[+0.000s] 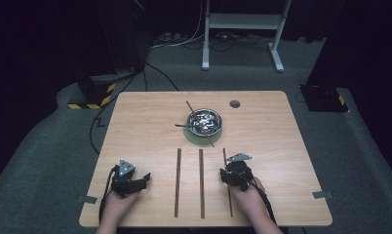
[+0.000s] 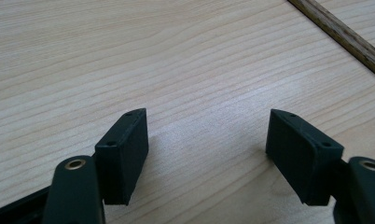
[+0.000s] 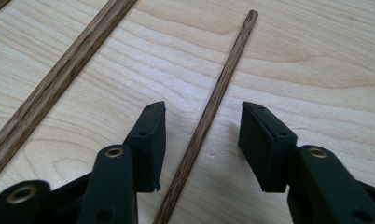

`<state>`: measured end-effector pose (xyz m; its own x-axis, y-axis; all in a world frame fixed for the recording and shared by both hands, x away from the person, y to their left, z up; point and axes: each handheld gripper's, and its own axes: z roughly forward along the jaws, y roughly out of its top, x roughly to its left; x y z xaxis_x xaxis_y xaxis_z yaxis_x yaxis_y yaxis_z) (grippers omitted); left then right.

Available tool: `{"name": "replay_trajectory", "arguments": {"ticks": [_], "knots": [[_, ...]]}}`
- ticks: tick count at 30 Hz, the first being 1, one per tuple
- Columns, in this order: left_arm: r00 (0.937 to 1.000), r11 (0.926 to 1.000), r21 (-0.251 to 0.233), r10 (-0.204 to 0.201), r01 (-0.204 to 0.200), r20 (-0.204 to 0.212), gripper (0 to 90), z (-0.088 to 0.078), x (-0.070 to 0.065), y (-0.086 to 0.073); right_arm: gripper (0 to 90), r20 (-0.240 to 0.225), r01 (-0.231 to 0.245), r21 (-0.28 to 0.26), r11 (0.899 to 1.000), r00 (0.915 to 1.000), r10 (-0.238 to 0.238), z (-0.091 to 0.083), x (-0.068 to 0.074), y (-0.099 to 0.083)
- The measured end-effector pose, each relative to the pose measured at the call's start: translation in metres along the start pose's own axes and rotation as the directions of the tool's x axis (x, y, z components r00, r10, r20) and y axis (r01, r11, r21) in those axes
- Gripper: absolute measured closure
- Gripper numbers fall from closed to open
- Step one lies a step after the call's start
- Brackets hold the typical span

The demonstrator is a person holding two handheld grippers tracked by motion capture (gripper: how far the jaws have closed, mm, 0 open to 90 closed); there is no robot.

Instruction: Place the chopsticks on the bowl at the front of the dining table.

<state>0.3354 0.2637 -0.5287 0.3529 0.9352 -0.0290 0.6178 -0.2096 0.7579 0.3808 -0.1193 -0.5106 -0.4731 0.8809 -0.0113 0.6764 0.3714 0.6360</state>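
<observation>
On the light wooden table (image 1: pixel 135 117), three thin wooden sticks are laid side by side near the front edge: a left stick (image 1: pixel 178 181), a middle stick (image 1: pixel 201 183) and a right stick (image 3: pixel 209 112). Farther back, near the middle, a metal bowl (image 1: pixel 204 122) is set on a green mat (image 1: pixel 194 138), with further sticks propped in it. The right gripper (image 3: pixel 202 122) is held low over the right stick, its jaws parted on either side of the stick without touching it. The left gripper (image 2: pixel 206 135) is seen at the front left over bare wood, its jaws spread wide apart.
</observation>
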Motion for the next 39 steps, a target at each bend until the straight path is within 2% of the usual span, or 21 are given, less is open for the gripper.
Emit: {"name": "replay_trajectory", "arguments": {"ticks": [3,5,6,13,19,21,25,26,28,29,32,33,34,35,39], "knots": [[1.0000,1.0000,-0.002,0.000,0.000,0.000,29.9,0.000,0.000,0.000,49.7,-0.002,0.008,-0.004,1.000,1.0000,-0.008,0.000,0.000,-0.001],[1.0000,1.0000,0.000,0.000,0.000,0.000,29.9,0.000,0.000,0.000,49.3,-0.014,0.010,0.014,1.000,0.9999,-0.010,-0.001,0.000,0.000],[1.0000,1.0000,0.000,0.000,0.000,0.000,29.9,0.000,0.000,0.000,45.4,-0.016,0.013,0.017,1.000,0.9998,-0.013,-0.001,0.000,0.001],[1.0000,1.0000,-0.001,-0.002,0.002,0.002,29.8,0.000,0.000,0.000,34.0,-0.035,0.043,0.027,0.999,0.9985,-0.042,0.001,0.004,0.001],[1.0000,1.0000,0.000,-0.001,0.001,0.001,29.8,0.000,0.000,0.000,28.0,-0.058,0.039,0.053,0.998,0.9977,-0.036,0.002,0.003,0.005],[1.0000,1.0000,0.001,0.002,-0.002,-0.004,29.8,0.000,0.000,0.000,27.8,-0.038,0.022,0.061,0.998,0.9991,-0.019,0.002,0.000,0.006],[1.0000,1.0000,0.006,0.007,-0.007,-0.004,29.9,0.000,0.000,0.000,26.7,-0.038,0.007,0.065,0.998,0.9993,-0.005,0.001,-0.005,0.006],[1.0000,1.0000,0.006,0.008,-0.008,-0.004,29.9,0.000,0.000,0.000,28.6,-0.041,0.011,0.067,0.998,0.9991,-0.009,0.001,-0.006,0.006],[0.9999,0.9999,0.006,0.009,-0.009,-0.004,29.9,0.000,0.000,0.000,38.1,-0.040,0.023,0.062,0.998,0.9990,-0.020,-0.001,-0.006,0.005],[0.9999,0.9999,0.006,0.011,-0.011,-0.006,29.8,0.000,0.000,0.000,46.5,-0.037,0.038,0.055,0.998,0.9986,-0.036,-0.002,-0.005,0.004],[0.9999,0.9999,0.008,0.014,-0.014,-0.008,29.8,0.000,-0.001,0.000,50.7,-0.047,0.031,0.060,0.998,0.9985,-0.028,-0.003,-0.006,0.005],[0.9999,0.9999,0.008,0.013,-0.013,-0.006,29.9,0.000,0.000,0.000,54.3,-0.052,0.030,0.069,0.997,0.9983,-0.027,-0.004,-0.007,0.005],[0.9999,0.9999,0.007,0.009,-0.009,-0.007,29.9,0.000,0.000,0.000,62.4,-0.041,0.035,0.062,0.997,0.9986,-0.032,-0.004,-0.007,0.005],[1.0000,1.0000,0.006,0.005,-0.005,-0.004,29.9,0.000,-0.001,0.000,65.1,-0.039,0.042,0.064,0.997,0.9985,-0.039,-0.004,-0.008,0.005],[1.0000,1.0000,0.006,0.005,-0.005,-0.004,29.9,0.000,-0.001,0.000,71.4,-0.031,0.060,0.067,0.996,0.9979,-0.058,-0.004,-0.011,0.006]]}}
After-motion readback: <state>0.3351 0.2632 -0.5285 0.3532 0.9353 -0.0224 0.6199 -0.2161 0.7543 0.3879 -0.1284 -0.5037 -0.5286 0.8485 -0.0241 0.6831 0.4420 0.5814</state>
